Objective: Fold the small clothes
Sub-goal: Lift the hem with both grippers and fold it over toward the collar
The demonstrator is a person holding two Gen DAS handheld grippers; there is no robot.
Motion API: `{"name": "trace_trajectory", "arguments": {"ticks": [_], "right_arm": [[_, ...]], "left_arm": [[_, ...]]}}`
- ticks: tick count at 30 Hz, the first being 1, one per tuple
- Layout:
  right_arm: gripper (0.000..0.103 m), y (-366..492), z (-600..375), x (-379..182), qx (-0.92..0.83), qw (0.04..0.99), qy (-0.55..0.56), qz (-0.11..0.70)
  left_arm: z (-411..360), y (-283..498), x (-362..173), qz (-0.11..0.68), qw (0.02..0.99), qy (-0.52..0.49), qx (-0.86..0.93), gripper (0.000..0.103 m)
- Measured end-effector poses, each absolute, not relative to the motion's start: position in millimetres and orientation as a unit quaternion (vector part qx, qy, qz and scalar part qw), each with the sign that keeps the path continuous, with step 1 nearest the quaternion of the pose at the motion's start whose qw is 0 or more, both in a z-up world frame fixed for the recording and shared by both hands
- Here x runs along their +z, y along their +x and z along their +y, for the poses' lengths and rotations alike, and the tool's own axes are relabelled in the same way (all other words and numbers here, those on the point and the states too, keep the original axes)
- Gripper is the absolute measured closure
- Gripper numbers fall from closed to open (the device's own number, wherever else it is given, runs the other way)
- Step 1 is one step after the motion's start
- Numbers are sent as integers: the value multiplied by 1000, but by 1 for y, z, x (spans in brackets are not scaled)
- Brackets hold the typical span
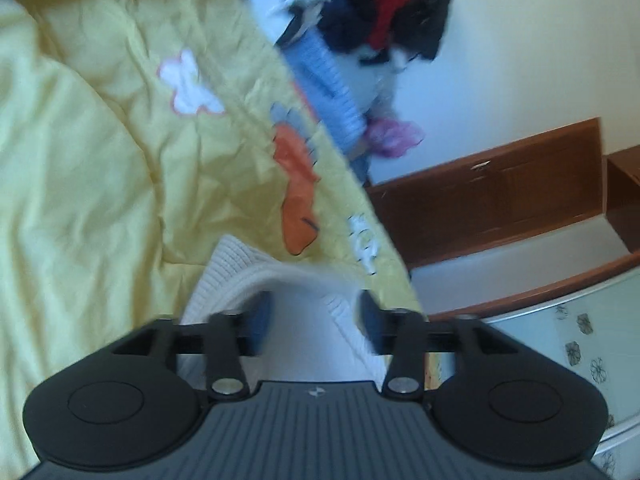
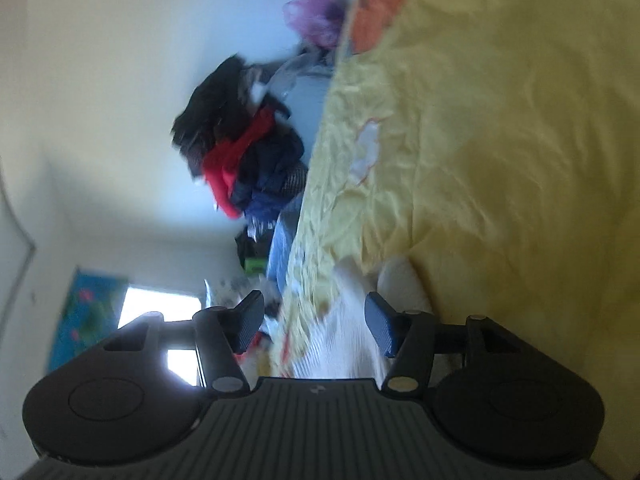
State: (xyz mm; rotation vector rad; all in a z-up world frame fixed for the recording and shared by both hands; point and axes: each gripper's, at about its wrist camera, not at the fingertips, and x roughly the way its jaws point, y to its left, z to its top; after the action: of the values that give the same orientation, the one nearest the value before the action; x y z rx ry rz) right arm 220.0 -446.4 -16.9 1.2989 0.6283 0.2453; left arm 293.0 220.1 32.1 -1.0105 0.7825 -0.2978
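Observation:
A white ribbed knit garment point(image 1: 228, 276) lies on the yellow bedspread point(image 1: 100, 160) right in front of the left gripper point(image 1: 314, 312). That gripper is open, and a fold of the garment runs between its two pads without being pressed. In the right wrist view, which is rolled sideways, the same white garment point(image 2: 344, 328) lies near the edge of the bedspread point(image 2: 500, 140). The right gripper point(image 2: 316, 320) also stands open, with cloth in the gap between its fingers. Both pictures are blurred.
A heap of dark, red and blue clothes point(image 1: 372, 12) point(image 2: 248, 152) lies beyond the bedspread's edge, beside a blue knit piece point(image 1: 332, 92) and a pink item point(image 1: 394, 136). Brown wooden furniture point(image 1: 500, 192) stands along the pale wall.

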Motion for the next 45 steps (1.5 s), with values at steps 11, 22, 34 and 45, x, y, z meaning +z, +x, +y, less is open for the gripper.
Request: {"name": "trace_trajectory", "arguments": {"ticks": [11, 22, 34, 45], "right_arm": [[41, 44, -414, 0, 123, 794, 509, 309], [42, 61, -368, -12, 56, 804, 491, 331], [81, 87, -344, -1, 24, 851, 426, 308], [84, -50, -378, 46, 112, 838, 402, 350]], "left_arm": [[210, 116, 10, 325, 838, -430, -87, 23], [179, 132, -13, 328, 822, -461, -67, 23], [163, 141, 10, 339, 849, -405, -12, 91], [180, -14, 34, 387, 850, -343, -95, 91]]}}
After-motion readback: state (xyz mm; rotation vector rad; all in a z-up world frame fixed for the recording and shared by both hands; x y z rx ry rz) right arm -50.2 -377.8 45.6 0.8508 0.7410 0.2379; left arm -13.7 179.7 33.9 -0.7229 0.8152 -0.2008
